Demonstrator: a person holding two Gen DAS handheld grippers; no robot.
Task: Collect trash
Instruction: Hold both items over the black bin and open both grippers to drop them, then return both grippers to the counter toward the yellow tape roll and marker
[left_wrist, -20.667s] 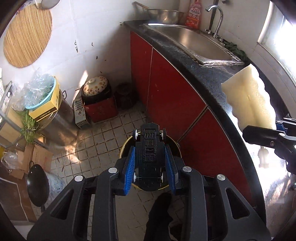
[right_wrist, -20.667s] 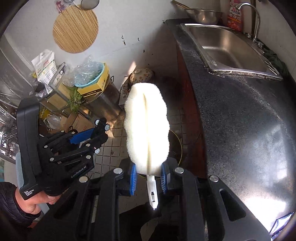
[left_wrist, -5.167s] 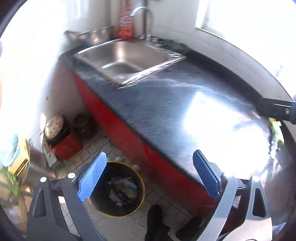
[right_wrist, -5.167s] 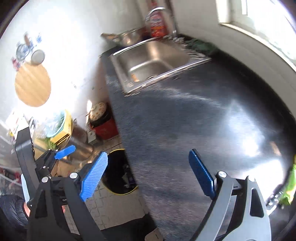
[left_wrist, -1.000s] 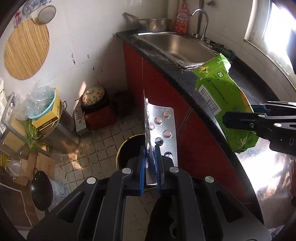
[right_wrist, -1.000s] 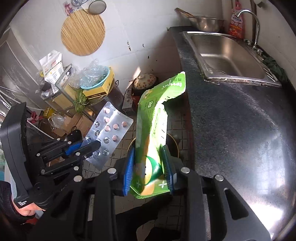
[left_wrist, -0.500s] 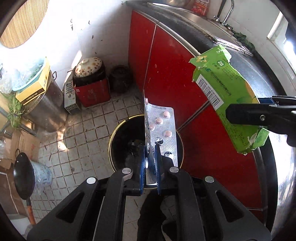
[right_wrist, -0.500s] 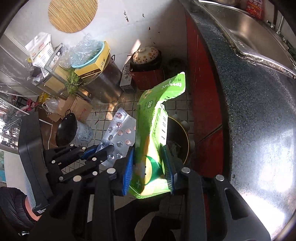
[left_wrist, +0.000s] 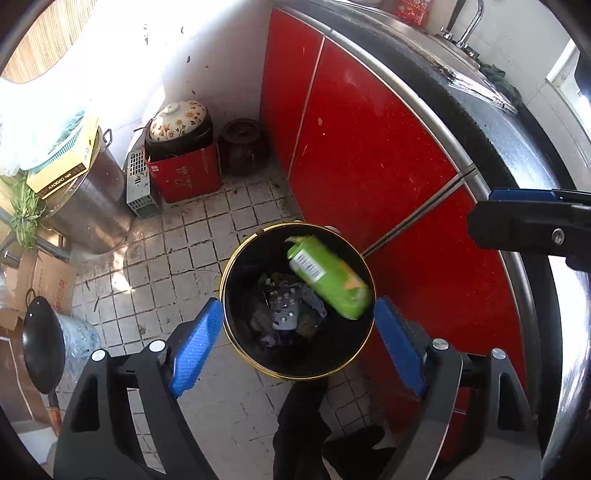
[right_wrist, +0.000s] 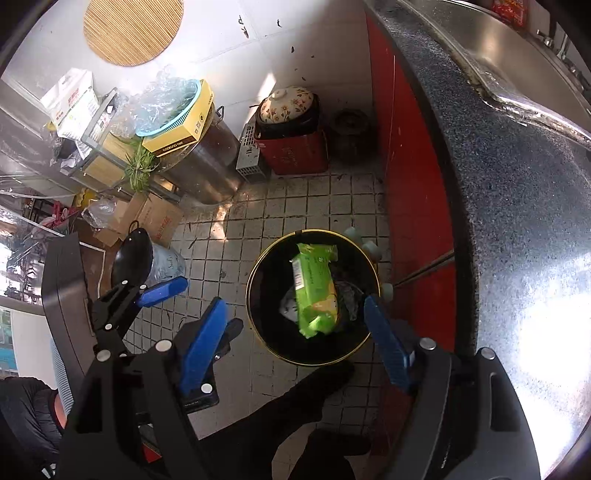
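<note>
Packet (left_wrist: 328, 282), blister sheet (left_wrist: 282, 308) now in bin (left_wrist: 236, 343)

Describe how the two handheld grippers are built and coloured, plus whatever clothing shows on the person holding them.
Both the left gripper and the right gripper are matte black plastic frames with cut-out openings and silver screw heads. Each carries two flat fingers faced with textured blue pads. In the right wrist view, the left one's handle has a pale ribbed grip, and a dark padded sleeve shows beside it.

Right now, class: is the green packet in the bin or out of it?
In. The green packet lies inside the bin's gold rim, over other rubbish, clear of both open grippers.
</note>
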